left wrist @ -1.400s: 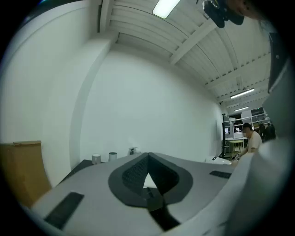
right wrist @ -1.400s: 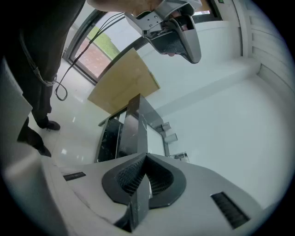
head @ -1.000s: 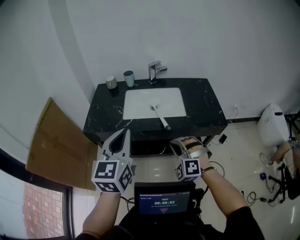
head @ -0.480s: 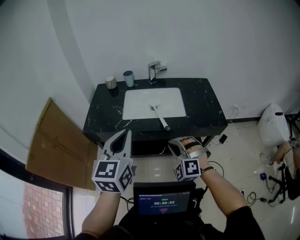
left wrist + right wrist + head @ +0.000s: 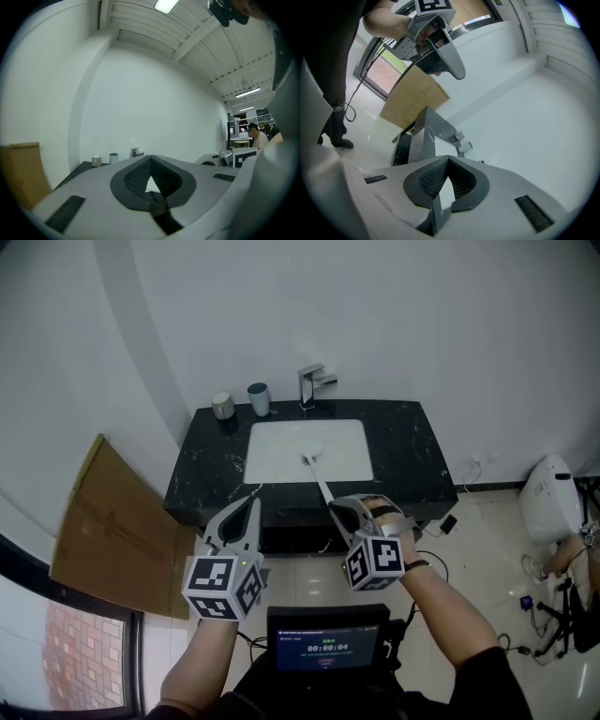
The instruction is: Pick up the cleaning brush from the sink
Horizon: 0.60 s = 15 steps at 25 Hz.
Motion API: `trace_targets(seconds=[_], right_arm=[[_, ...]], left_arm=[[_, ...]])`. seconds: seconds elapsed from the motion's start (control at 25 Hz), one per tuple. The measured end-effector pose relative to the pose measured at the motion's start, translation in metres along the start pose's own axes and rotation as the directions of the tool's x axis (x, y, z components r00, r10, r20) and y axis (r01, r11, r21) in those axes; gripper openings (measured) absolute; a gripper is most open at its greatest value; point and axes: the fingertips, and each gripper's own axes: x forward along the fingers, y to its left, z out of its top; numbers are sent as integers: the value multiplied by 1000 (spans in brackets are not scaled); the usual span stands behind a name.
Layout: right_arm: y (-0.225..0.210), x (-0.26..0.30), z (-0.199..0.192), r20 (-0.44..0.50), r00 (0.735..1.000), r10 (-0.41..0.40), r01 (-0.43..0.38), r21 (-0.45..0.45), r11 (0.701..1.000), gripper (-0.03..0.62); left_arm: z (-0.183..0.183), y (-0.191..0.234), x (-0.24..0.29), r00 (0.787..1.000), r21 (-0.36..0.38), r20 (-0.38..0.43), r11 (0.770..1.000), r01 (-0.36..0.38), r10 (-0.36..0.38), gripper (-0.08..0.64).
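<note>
The cleaning brush (image 5: 316,472) lies in the white sink (image 5: 277,444), head near the middle, its pale handle slanting out over the front rim. My right gripper (image 5: 337,506) is shut and empty, in front of the counter, its tips just short of the handle's near end. In the right gripper view its jaws (image 5: 448,159) meet with nothing between them. My left gripper (image 5: 252,506) hovers before the counter's front left and points level at the wall. Its jaws (image 5: 149,158) look shut and empty.
The black stone counter (image 5: 405,454) carries a chrome faucet (image 5: 310,385) and two cups (image 5: 222,406) (image 5: 259,397) at the back left. A cardboard sheet (image 5: 112,526) leans at the left. A screen (image 5: 326,645) sits at my waist. A white appliance (image 5: 547,495) and cables lie on the floor at right.
My right gripper has risen and moved toward the counter, and now reaches the near end of the brush handle. The left gripper has edged slightly forward. The brush has not moved.
</note>
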Motion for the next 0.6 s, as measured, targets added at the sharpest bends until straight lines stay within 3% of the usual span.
trace_targets(seconds=[0.12,0.28,0.44,0.52,0.6], right_arm=[[-18,16,-2,30,1000,6,-7,32,999,0],[-50,60,-5,16,1000,5,-7,141,990,0],[-77,122,-6,-22,1000,2,3,231,973,0],[-88,156,-10,-41,999,10,3,303,953,0],[-100,187,-16,-58,998,21,6,428,904,0]], left_arm=[[0,6,16,1000,9,-2,1000,-11,11,15],[-4,41,53,1000,1,-11,1000,-10,10,15],[-2,86,94,999,-1,12,999,51,-51,15],[0,114,118,998,10,1,997,70,-70,15],[-1,142,141,996,0,-27,996,90,-90,15]])
